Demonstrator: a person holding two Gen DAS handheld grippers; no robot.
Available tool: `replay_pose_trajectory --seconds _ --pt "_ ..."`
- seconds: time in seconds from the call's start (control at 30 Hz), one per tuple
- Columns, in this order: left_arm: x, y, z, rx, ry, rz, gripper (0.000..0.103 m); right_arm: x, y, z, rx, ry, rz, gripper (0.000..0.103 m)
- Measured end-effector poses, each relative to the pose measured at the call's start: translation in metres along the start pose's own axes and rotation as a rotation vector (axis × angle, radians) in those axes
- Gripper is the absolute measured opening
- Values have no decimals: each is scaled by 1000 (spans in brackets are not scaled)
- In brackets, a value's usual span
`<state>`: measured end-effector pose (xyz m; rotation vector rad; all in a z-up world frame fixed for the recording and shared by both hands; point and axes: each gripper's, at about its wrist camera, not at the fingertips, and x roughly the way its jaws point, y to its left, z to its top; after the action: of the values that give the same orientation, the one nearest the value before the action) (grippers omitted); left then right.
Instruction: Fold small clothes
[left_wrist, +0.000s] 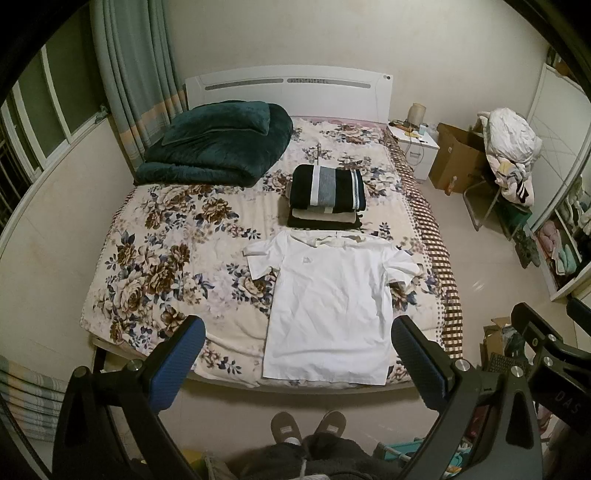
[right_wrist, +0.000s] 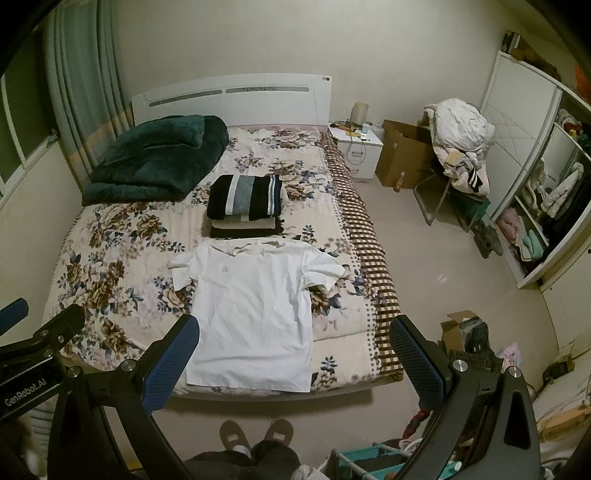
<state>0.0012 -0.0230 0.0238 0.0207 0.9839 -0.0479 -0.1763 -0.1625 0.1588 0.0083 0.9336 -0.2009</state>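
A floral-covered bed (left_wrist: 177, 258) with a white headboard (left_wrist: 288, 90) stands against a cream wall; beside the bed are green curtains (left_wrist: 133, 81), a white nightstand (left_wrist: 419, 149) and a wardrobe (right_wrist: 535, 192).

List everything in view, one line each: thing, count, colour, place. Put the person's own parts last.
T-shirt: 1, white, spread flat at the foot of the bed.
Folded clothes stack: 1 stack, black, grey and beige, mid-bed beyond the T-shirt.
Blanket: 1, dark green, folded near the headboard.
Bed: 1, floral cover, white headboard.
Curtain: 1, grey-green, by the window.
Nightstand: 1, white, beside the bed.
Cardboard box: 1, brown, past the nightstand.
Chair: 1, piled with pale laundry.
Wardrobe: 1, white, along the wall.
Slippers: 2, brown, on the floor.
Left gripper: blue pads, open, empty.
Right gripper: blue pads, open, empty.
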Motion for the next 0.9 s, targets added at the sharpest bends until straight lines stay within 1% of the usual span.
replay_pose_trajectory --seconds 0.9 --pt "-1 1 0 -2 -6 -4 103 -1 0 -2 1 -9 -1 103"
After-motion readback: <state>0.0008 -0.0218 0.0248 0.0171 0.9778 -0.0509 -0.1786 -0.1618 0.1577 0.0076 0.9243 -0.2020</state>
